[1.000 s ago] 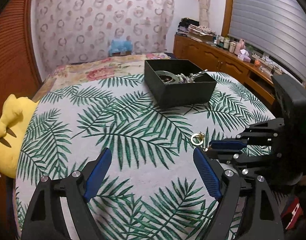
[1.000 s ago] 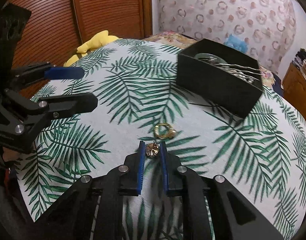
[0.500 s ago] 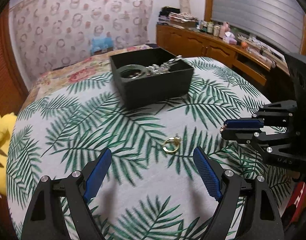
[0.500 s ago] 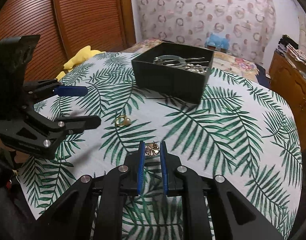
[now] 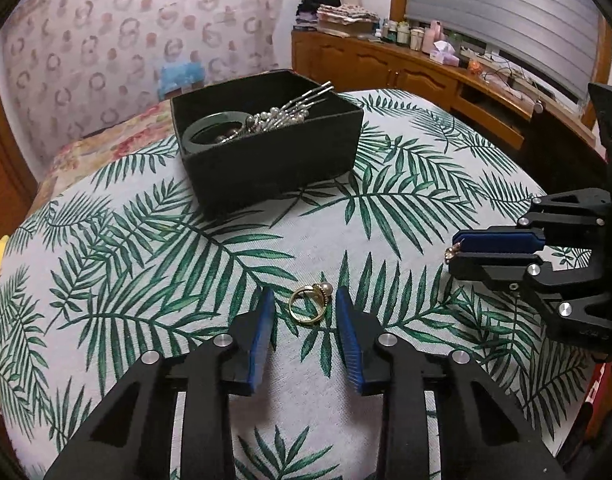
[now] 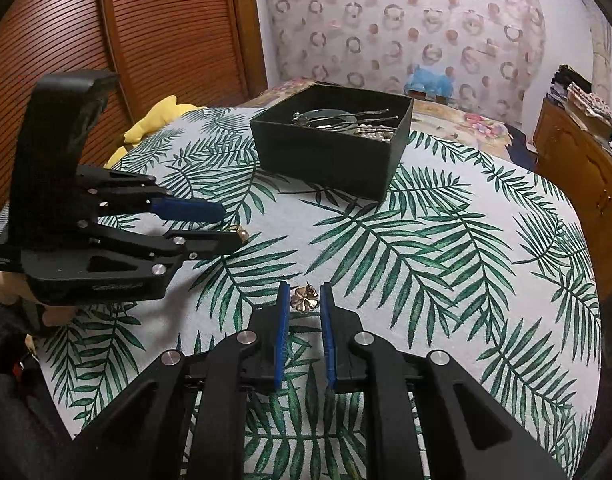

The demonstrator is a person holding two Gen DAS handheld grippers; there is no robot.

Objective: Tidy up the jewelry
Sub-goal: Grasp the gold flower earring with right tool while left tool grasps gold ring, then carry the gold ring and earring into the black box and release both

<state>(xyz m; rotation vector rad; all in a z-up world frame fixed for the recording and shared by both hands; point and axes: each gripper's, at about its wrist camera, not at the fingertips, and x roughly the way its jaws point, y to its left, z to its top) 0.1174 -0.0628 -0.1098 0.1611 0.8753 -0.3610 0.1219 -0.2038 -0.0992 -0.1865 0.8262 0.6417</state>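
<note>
My left gripper (image 5: 304, 312) is closing around the gold ring (image 5: 308, 305) on the counter (image 5: 406, 216), pads not yet touching. My right gripper (image 6: 303, 300) pinches a flower earring (image 6: 304, 299). Next: lift, carry both to the black box (image 5: 274, 168).

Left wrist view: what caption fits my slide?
Left gripper closing around a gold pearl ring on the leaf-print cloth.
</note>
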